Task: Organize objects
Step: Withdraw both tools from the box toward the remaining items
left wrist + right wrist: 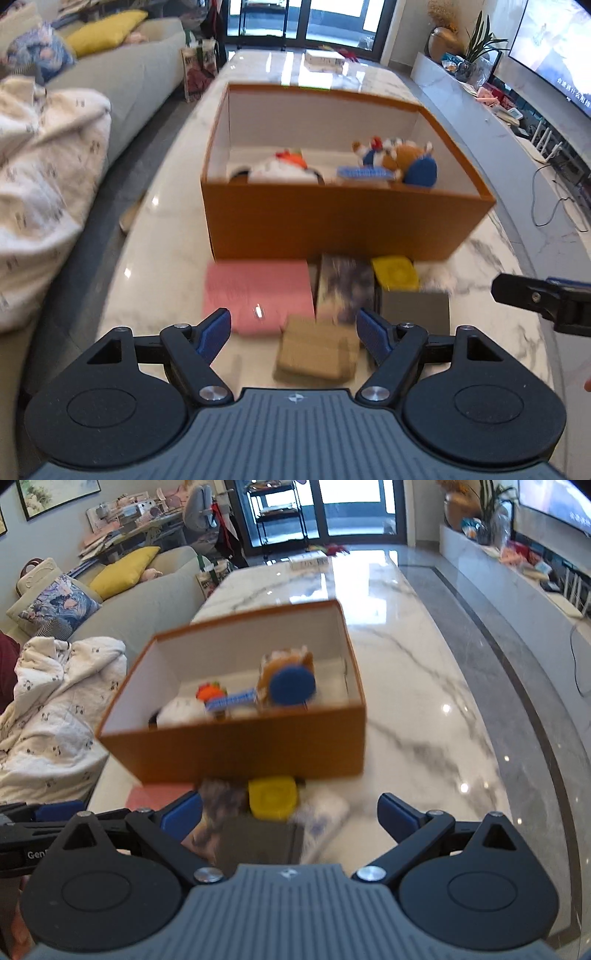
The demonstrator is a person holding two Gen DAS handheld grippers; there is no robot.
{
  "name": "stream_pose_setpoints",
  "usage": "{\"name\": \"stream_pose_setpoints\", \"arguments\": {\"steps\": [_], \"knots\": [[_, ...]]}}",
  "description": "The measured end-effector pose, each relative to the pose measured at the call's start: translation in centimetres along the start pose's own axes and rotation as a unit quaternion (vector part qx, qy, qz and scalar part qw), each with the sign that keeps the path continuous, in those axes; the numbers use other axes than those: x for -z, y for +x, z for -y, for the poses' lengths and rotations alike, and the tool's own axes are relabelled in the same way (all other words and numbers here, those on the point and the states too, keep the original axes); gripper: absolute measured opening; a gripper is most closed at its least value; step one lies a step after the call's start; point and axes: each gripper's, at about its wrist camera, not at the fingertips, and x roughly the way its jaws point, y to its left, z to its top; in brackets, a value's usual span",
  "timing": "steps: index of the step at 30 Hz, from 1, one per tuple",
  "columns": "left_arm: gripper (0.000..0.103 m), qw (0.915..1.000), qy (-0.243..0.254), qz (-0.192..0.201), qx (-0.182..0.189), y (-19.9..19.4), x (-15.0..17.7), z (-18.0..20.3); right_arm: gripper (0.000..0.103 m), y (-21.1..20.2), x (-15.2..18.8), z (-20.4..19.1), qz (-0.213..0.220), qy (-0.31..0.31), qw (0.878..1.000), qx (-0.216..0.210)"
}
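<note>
An orange box (343, 225) (258, 749) stands on the marble table and holds plush toys (399, 158) (288, 679) and a white soft item (280, 171). In front of it lie a pink item (258, 295), a patterned box (345, 288), a yellow case (395, 271) (272, 797), a dark grey box (413, 310) (258, 842) and a tan box (317, 350). My left gripper (293, 332) is open above the tan box. My right gripper (290, 816) is open above the grey box and shows at the right edge of the left wrist view (546, 299).
A grey sofa (122, 81) with a white quilt (40, 184) and cushions runs along the left. A TV console (517, 125) with plants and cables is on the right. A small white box (323, 59) lies at the table's far end.
</note>
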Motion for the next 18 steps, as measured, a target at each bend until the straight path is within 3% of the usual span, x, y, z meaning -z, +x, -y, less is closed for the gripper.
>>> {"name": "stream_pose_setpoints", "arguments": {"steps": [5,7,9,18], "knots": [[0.088,0.9996,0.017,-0.014,0.018,0.8,1.2,0.3,0.101,-0.5,3.1,0.2,-0.01,0.0,1.0,-0.012],[0.088,0.9998,0.017,-0.001,0.013,1.0,1.3,0.7,0.101,-0.3,3.8,0.0,-0.016,-0.006,1.0,-0.018],[0.088,0.9998,0.012,0.01,0.011,1.4,1.0,0.9,0.101,0.0,4.0,-0.1,-0.02,-0.01,1.0,-0.018],[0.088,0.9996,-0.003,-0.024,-0.013,5.0,-0.2,1.7,0.101,2.0,2.7,0.0,-0.033,-0.007,0.999,-0.023]]}}
